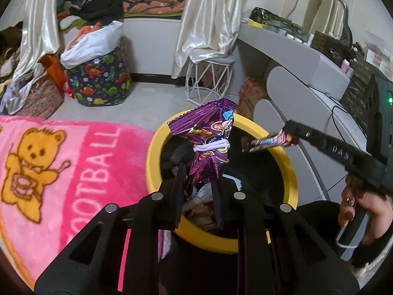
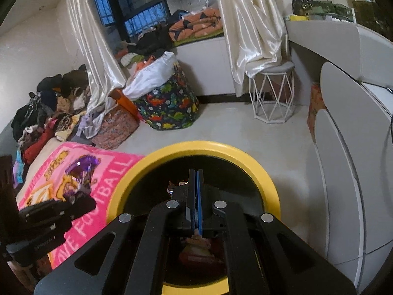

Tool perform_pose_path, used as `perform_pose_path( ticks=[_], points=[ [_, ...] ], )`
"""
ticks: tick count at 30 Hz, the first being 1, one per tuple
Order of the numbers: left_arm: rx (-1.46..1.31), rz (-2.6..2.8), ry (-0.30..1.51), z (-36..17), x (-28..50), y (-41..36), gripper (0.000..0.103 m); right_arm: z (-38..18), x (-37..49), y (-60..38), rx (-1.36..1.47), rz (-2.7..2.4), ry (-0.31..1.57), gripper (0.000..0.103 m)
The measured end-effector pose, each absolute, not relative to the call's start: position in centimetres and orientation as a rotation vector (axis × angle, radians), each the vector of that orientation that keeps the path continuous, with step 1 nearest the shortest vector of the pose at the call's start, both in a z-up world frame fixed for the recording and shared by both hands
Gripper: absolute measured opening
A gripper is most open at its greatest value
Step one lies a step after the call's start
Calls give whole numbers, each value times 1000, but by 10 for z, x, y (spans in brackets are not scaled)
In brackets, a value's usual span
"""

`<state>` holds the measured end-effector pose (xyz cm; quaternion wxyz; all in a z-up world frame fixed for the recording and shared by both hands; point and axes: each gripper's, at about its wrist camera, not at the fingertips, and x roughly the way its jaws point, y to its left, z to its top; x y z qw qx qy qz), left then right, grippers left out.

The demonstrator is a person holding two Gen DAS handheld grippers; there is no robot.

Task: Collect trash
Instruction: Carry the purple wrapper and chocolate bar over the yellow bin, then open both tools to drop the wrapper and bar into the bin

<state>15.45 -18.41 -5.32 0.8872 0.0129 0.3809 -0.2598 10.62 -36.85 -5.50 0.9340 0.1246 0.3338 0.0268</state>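
A crumpled purple snack bag [image 1: 208, 125], cinched by a white band, stands up over the yellow-rimmed bin [image 1: 153, 152]. My left gripper [image 1: 198, 178] is shut on the bag's lower end. From the right, my right gripper [image 1: 291, 132] reaches over the bin's black inside, shut on a brown bar wrapper [image 1: 267, 143] that sticks out to the left. In the right wrist view the right gripper [image 2: 196, 177] shows its blue pads pressed together above the bin [image 2: 201, 146]. The left gripper [image 2: 81, 202] with the purple bag [image 2: 82, 172] is at the left. Several wrappers [image 1: 201, 209] lie in the bin's bottom.
A pink bear blanket [image 1: 73, 159] lies left of the bin. Behind it are a dinosaur-print basket [image 1: 100, 83], a white wire stool [image 1: 208, 78] and curtains. A curved white desk [image 1: 307, 73] runs along the right. A person's hand [image 1: 356, 204] holds the right gripper's handle.
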Motion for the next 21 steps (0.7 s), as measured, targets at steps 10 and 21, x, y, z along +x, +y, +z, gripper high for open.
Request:
perform_pose_path(
  ticks=[10, 21],
  points=[
    [76, -588, 801, -56, 171, -217, 20, -66, 106, -379, 302, 43, 738, 20],
    [110, -588, 811, -63, 175, -229, 49, -58, 79, -396, 339, 7, 699, 54]
  ],
)
